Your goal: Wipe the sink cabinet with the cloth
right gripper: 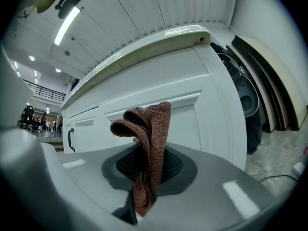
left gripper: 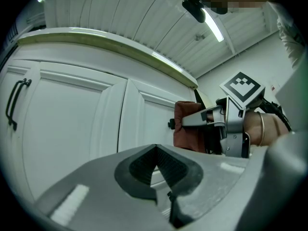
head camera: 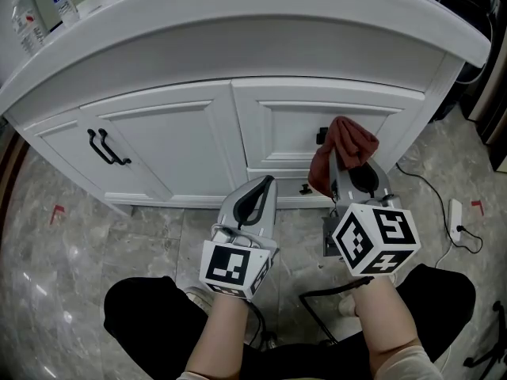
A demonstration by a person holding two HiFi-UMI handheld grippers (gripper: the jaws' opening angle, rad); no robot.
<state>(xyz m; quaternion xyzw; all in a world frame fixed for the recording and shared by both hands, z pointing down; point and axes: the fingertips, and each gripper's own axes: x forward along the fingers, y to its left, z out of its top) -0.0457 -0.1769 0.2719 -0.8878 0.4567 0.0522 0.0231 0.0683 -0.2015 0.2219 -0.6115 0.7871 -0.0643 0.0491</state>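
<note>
Notably, the right gripper [right gripper: 144, 163] pinched one fold of cloth [head camera: 347, 142]; the left gripper [left gripper: 155, 152] sat closed, empty. Rubbing the sink cabinet [head camera: 170, 145] might tug the cloth free.

The left gripper [head camera: 265, 184] and right gripper [head camera: 342, 165] are grey with black pads [left gripper: 144, 165] and black-and-white marker cubes [head camera: 234, 266].

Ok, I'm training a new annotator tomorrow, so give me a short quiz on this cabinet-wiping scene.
1. True or false: the right gripper is shut on the cloth.
2. The left gripper is: A) open, B) shut and empty, C) shut on a sponge.
3. Fill in: the door handles on the cabinet are coloured ____.
Key: 1 true; 2 B; 3 black.
</note>
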